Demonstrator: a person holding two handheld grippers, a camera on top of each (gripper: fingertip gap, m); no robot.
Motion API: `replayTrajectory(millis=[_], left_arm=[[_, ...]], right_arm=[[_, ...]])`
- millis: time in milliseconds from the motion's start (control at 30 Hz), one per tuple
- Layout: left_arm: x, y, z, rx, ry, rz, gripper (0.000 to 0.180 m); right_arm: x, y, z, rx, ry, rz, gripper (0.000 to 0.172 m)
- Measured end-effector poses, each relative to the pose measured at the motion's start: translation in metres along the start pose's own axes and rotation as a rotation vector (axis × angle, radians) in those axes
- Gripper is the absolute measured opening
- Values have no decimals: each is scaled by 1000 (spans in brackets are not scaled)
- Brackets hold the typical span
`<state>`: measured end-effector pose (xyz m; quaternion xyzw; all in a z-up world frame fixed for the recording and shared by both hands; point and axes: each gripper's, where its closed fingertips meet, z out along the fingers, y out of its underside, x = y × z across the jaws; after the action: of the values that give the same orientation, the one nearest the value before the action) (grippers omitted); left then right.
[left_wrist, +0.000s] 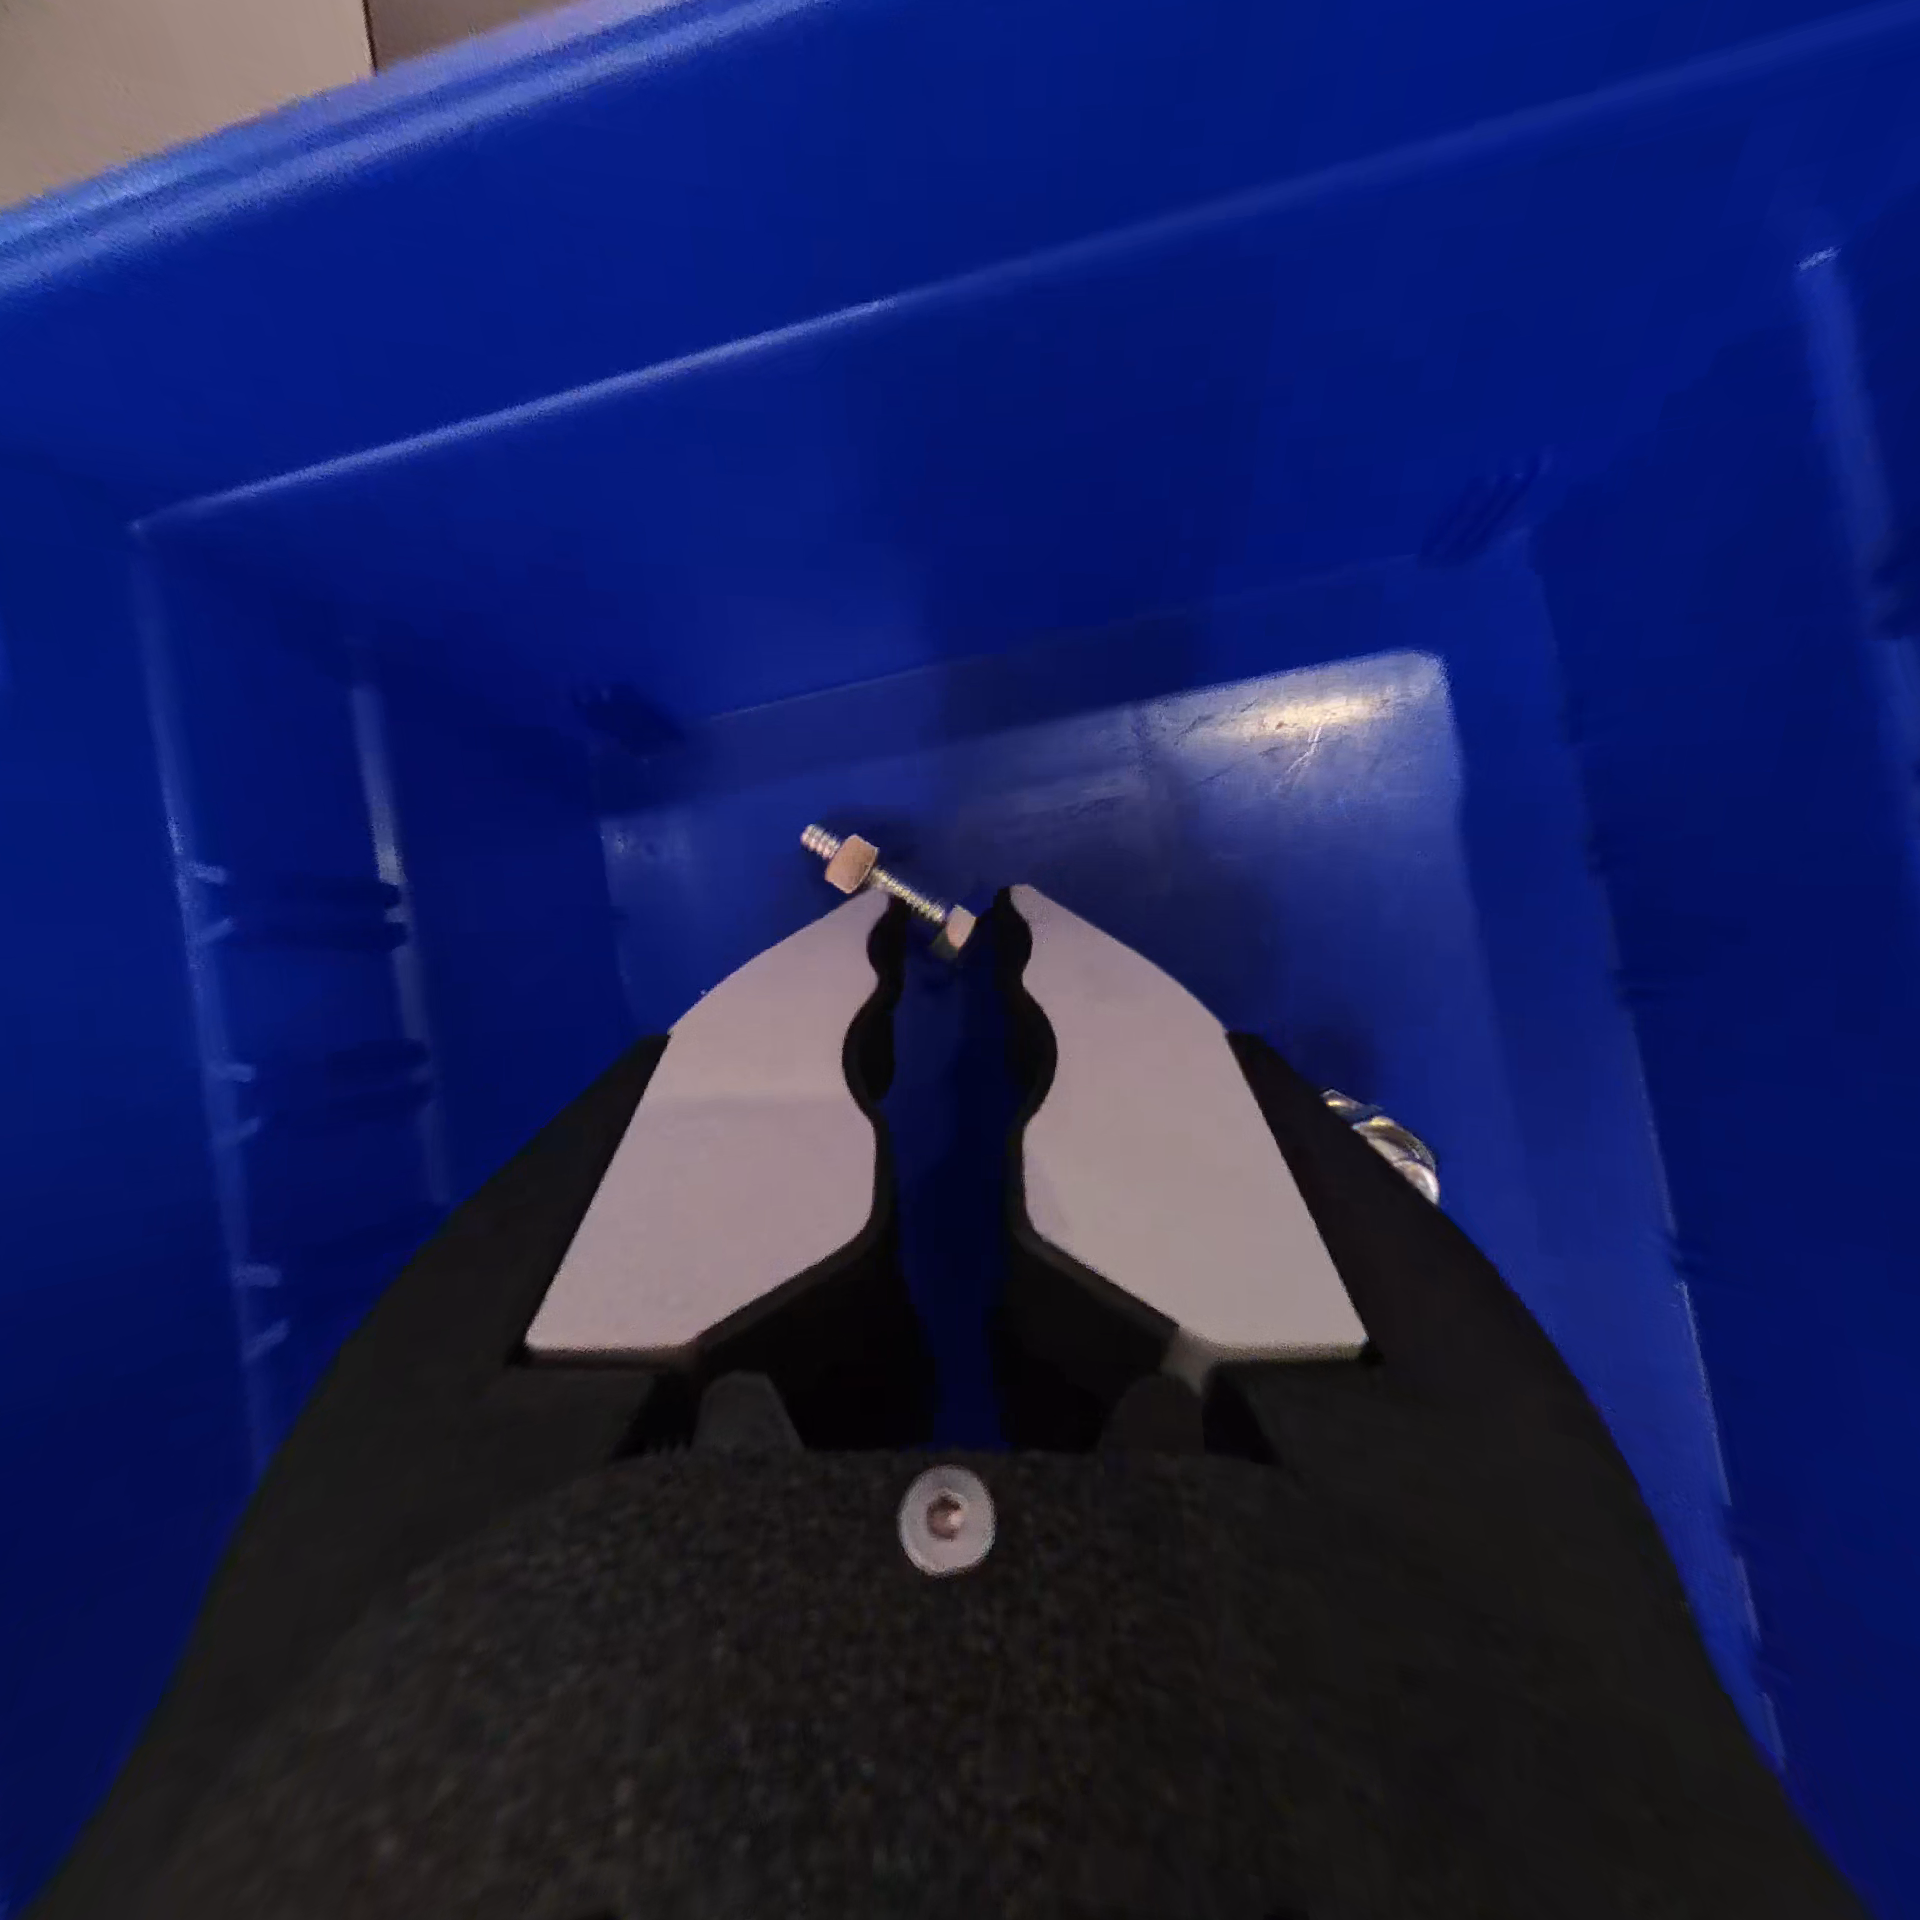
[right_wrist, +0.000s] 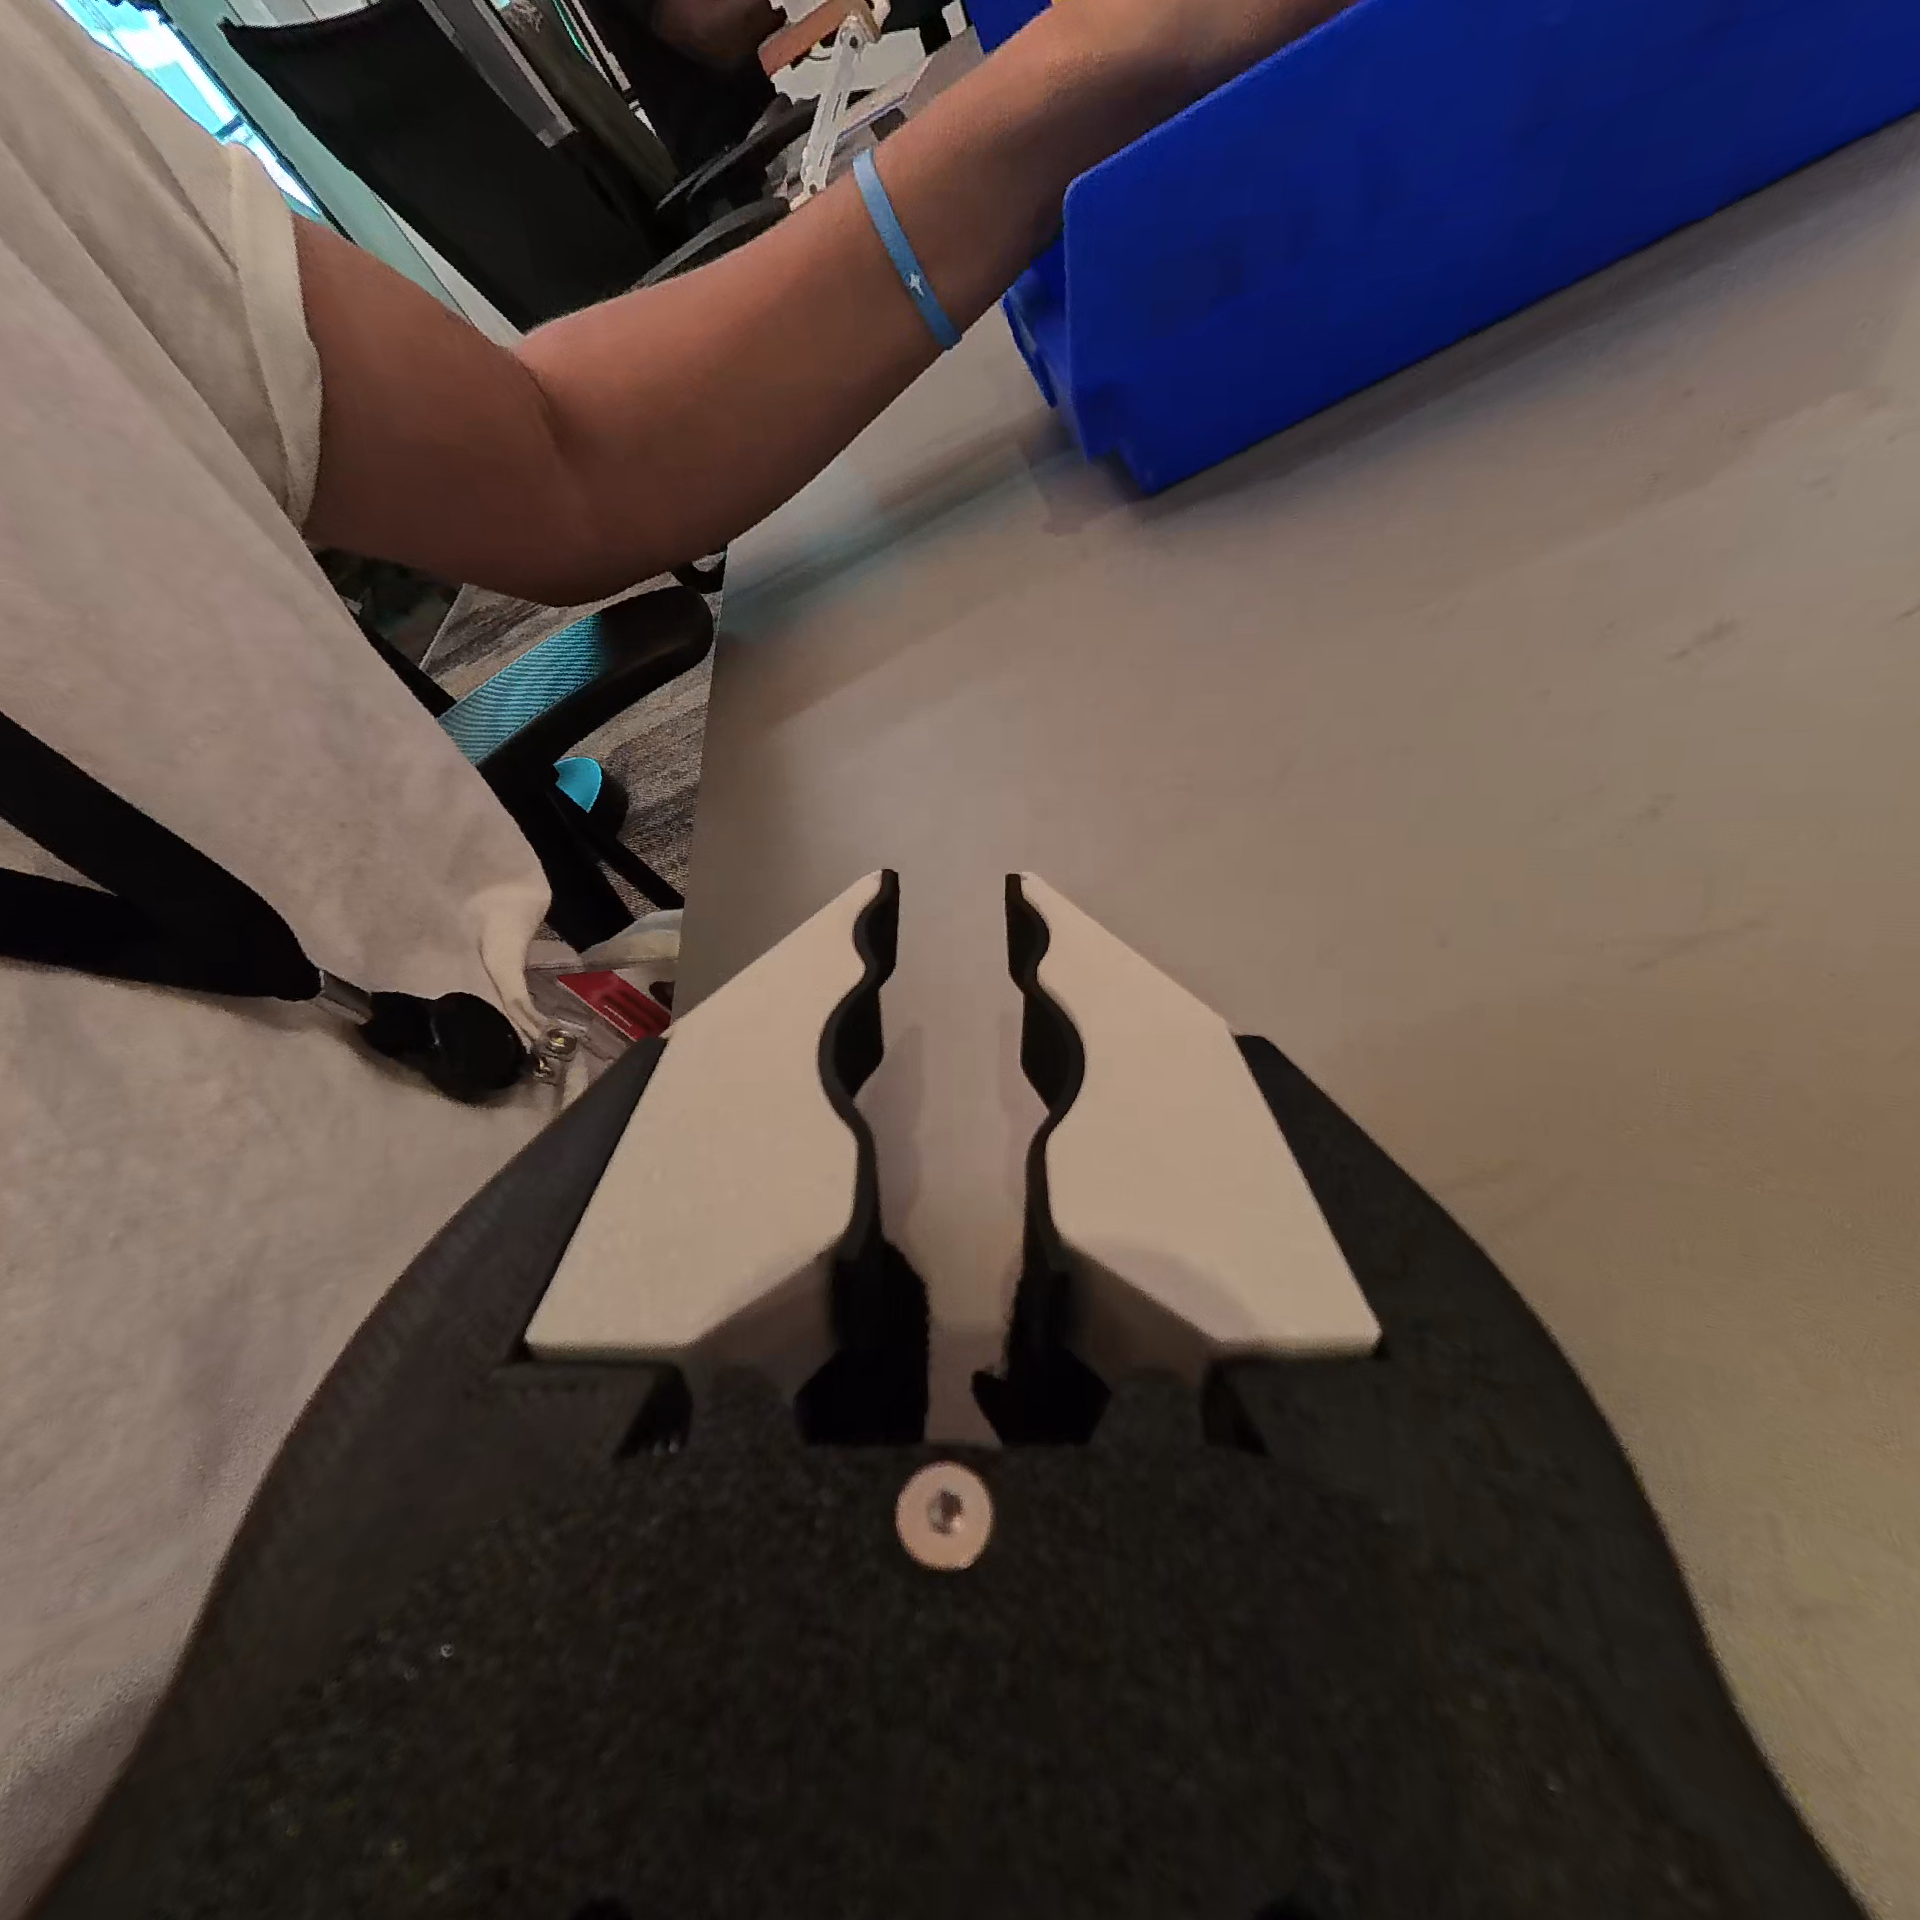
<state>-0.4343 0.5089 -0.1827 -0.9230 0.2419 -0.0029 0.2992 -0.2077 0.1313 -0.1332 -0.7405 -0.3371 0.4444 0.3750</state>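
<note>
The left gripper (left_wrist: 940, 904) is deep inside the blue bin (left_wrist: 1039, 416). A small silver bolt (left_wrist: 894, 883) with two nuts on it lies on the bin floor. One end of the bolt sits between the tips. The jaws are a little apart and do not seem to squeeze it; I see blue on one side. To hold it well, both pads should press on the nut end, not on the thin thread. More shiny metal bits (left_wrist: 1382, 1143) lie off to the side. The right gripper (right_wrist: 951, 883) hangs over the tabletop (right_wrist: 1351, 831), jaws open and empty.
</note>
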Motion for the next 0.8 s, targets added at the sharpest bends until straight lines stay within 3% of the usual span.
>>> replayTrajectory(millis=[300,467,567,667,800], left_arm=[[11,13,-18,5,10,181,6],[39,11,-76,165,122,292,6],[83,0,-151,405,329,404,6],[142,5,-248,700,656,529,5],[210,34,-319,816,1085,586,5]], right_arm=[[-2,-4,-2,24,-12,16,20],[-4,-11,-2,59,-23,32,19],[-1,-25,-2,116,-30,89,18],[6,-43,0,157,-63,181,15],[-8,-92,4,268,-305,314,20]])
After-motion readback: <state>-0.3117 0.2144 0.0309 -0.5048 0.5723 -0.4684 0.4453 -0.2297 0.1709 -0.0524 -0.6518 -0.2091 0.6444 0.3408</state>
